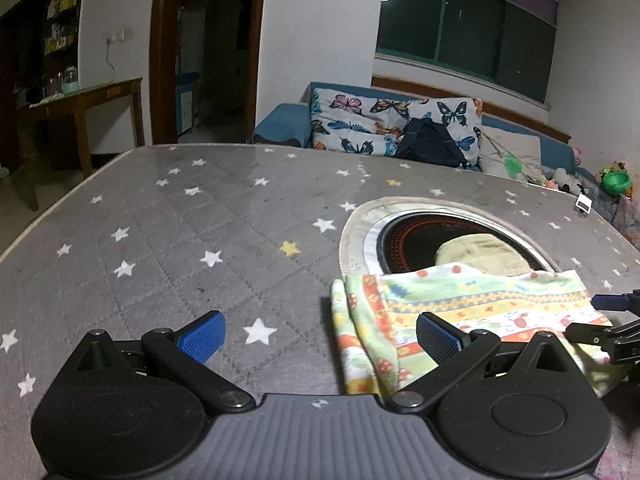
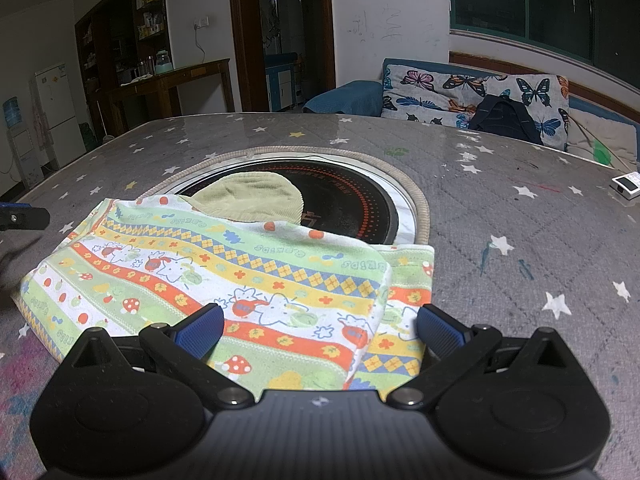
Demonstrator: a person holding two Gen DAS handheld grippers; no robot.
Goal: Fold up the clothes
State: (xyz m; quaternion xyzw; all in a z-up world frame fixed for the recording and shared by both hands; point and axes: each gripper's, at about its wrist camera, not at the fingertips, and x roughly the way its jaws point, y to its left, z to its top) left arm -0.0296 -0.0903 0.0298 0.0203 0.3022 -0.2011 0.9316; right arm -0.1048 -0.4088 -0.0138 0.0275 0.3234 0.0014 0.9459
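1. The right gripper [image 2: 320, 330] hovers with jaws spread apart over the near edge of a folded patterned cloth [image 2: 224, 276].
2. The left gripper [image 1: 320, 336], jaws also apart, sits at the cloth's left side.
3. The cloth lies on a star-print table [image 2: 520, 240], its far edge over a round black cooktop [image 2: 344, 204].
4. A butterfly-print sofa [image 2: 472, 96] stands behind.

Near edge of patterned garment [image 2: 224, 276] behind right tool [image 2: 320, 330]
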